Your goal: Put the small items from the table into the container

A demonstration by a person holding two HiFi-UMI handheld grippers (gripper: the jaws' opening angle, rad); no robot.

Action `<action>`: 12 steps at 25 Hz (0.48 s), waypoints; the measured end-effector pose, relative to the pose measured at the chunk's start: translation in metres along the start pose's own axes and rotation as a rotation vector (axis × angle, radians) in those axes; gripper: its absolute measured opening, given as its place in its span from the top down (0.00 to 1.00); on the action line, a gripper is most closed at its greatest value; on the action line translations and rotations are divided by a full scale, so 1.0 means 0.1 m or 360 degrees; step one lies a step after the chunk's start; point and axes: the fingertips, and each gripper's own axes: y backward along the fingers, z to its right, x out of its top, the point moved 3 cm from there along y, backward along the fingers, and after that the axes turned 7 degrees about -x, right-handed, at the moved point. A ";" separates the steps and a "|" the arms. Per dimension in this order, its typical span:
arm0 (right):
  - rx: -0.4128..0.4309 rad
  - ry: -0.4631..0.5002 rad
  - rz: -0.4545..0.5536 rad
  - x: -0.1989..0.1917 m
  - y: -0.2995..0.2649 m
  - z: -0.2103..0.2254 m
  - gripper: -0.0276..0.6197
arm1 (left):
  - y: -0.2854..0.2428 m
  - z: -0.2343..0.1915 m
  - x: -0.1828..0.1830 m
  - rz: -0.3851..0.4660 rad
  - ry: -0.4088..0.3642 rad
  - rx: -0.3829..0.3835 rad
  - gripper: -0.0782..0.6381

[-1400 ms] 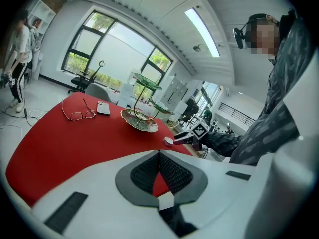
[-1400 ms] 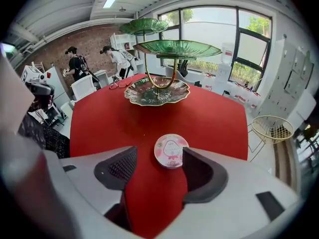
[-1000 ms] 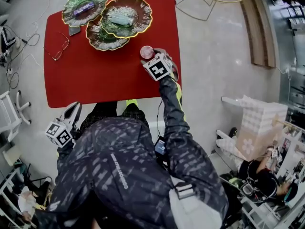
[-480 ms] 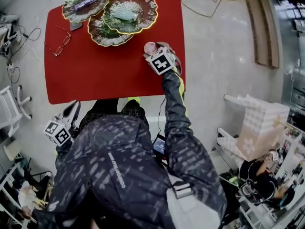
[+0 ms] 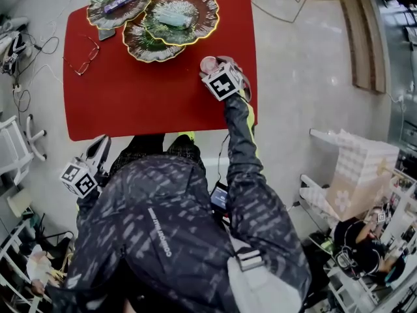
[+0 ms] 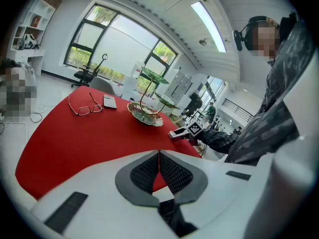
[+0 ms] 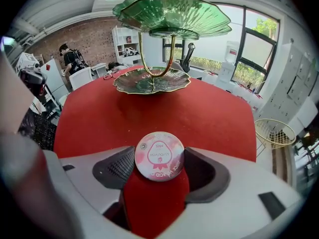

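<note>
The left claw (image 6: 159, 164) is held off the near-left corner of the red tabletop (image 5: 143, 103), its jaws closed together with nothing between them. A pair of glasses (image 5: 81, 56) is seen further in, then the tiered leaf dish (image 5: 140, 49), taken to be the container. At the right edge the round pink tin (image 7: 159, 156) is clamped between the pads of the right claw (image 7: 159, 169). The pick-up step appears to be in hand; next, the tin would need to be carried left to a dish and released there.
</note>
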 end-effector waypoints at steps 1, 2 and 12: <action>-0.0007 0.0003 0.0008 0.00 0.00 0.00 0.50 | 0.00 0.00 0.00 0.0001 -0.0001 0.0001 0.87; -0.0009 0.0000 0.0016 0.00 0.00 0.00 0.50 | 0.00 0.01 0.00 0.0001 -0.0002 0.0001 0.87; -0.0061 -0.0006 0.0062 0.02 0.01 0.02 0.50 | 0.02 0.05 -0.04 0.0003 -0.0012 -0.0007 0.87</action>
